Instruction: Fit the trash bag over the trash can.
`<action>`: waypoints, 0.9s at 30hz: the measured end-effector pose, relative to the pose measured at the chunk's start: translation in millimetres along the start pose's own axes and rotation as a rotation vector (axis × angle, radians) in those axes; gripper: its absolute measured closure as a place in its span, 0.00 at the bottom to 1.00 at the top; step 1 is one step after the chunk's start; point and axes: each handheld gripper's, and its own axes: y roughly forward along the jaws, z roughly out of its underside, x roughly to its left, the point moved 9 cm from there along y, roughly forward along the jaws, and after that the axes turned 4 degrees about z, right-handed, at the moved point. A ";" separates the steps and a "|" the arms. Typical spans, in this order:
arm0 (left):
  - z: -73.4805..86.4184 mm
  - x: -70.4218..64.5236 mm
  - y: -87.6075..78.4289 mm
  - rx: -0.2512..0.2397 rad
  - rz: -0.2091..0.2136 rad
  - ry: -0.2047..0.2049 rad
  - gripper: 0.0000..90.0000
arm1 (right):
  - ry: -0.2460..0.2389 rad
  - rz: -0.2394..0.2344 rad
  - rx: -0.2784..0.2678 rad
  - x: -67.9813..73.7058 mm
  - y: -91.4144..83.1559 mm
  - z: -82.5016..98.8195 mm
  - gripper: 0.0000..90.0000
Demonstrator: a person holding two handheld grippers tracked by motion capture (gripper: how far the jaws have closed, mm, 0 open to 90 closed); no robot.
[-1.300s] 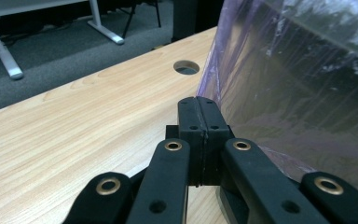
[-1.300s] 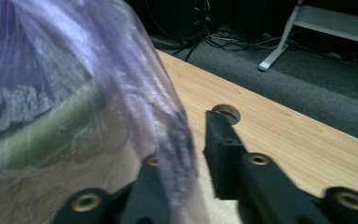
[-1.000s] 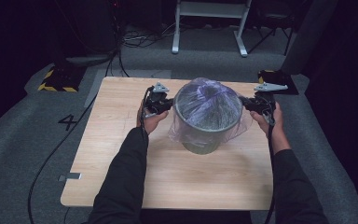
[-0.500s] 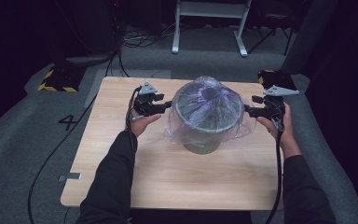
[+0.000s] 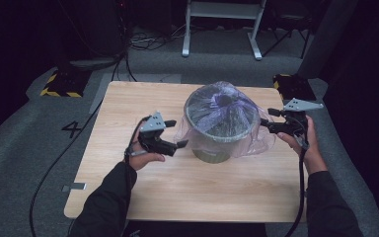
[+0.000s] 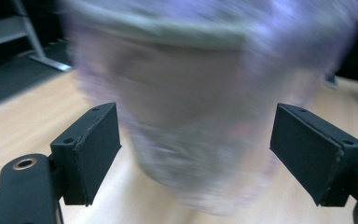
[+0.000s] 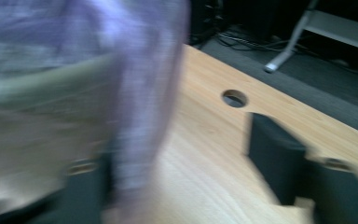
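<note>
A grey-green bucket (image 5: 217, 138) stands on the wooden table (image 5: 128, 103) a little right of the centre of the high view, in its middle band. A thin clear plastic bag (image 5: 249, 144) with a violet sheen lines it: the film is stretched across the bucket's mouth and hangs down the outside as a loose skirt, flaring widest at the bucket's lower right.

The right gripper (image 5: 265, 119) sits at the right of the high view, level with the bucket's rim and pointing left at it. Its jaws have just been closing and stand partly apart. In the blurred right gripper view the bag's hanging film (image 7: 144, 93) runs down over the left jaw, while the right jaw stands clear over bare table; whether the pads actually press on the film cannot be told from that blur. The tips reach the edge of the skirt in the high view.

The left gripper (image 5: 179, 134) is left of the bucket and slightly lower in the high view, its tips pointing right and ending just short of the bag's skirt. Its jaws have just been opening and stand wide, with nothing pinched. In the left gripper view the two black pads (image 6: 98, 144) frame the blurred bucket and bag (image 6: 200, 140), which lie farther off beyond them.
</note>
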 end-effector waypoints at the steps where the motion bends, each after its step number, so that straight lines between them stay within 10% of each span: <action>1: 1.8 -5.7 3.9 0.009 -0.001 0.009 0.17 | -0.011 -0.008 0.000 3.3 0.0 0.4 0.58; 3: 4.3 -12.8 11.0 0.027 -0.003 0.026 0.20 | -0.048 -0.013 -0.007 9.6 -0.3 0.8 0.71; 10: 14.1 -16.3 25.2 0.094 0.002 0.140 0.98 | -0.075 -0.020 -0.012 20.3 1.4 4.9 0.90; 27: 71.6 14.5 33.2 0.204 0.019 0.025 0.99 | -0.015 -0.017 0.103 13.4 28.9 38.8 0.90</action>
